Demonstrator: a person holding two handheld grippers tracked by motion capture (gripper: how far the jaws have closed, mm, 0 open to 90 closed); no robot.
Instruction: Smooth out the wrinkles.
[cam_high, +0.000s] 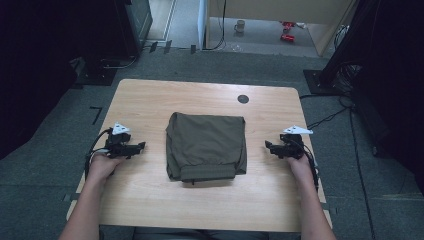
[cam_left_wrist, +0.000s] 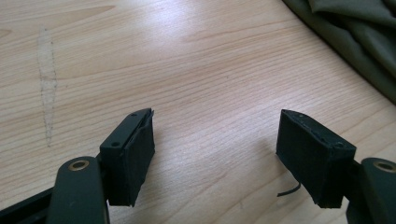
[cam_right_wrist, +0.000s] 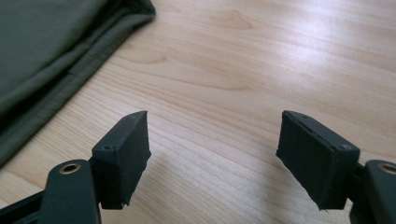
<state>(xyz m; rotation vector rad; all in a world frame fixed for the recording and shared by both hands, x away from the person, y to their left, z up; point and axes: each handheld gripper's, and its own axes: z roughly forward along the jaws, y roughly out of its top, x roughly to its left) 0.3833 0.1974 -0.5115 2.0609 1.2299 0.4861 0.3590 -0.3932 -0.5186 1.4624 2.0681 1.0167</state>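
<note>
A folded olive-green garment (cam_high: 206, 146) lay flat in the middle of the desk (cam_high: 150, 100), its thicker hemmed edge turned toward the person's edge. The left hand-held gripper (cam_high: 139, 147) sat near the desk's left edge, pointing at the garment but well apart from it; its jaws stood wide over bare wood with nothing between them, and the cloth (cam_left_wrist: 359, 37) showed at the upper right of the left gripper view. The right hand-held gripper (cam_high: 269, 146) sat near the right edge, just beside the garment's right side without touching it, its jaws likewise spread wide and empty, with the cloth (cam_right_wrist: 51, 51) at the upper left of its own view
</note>
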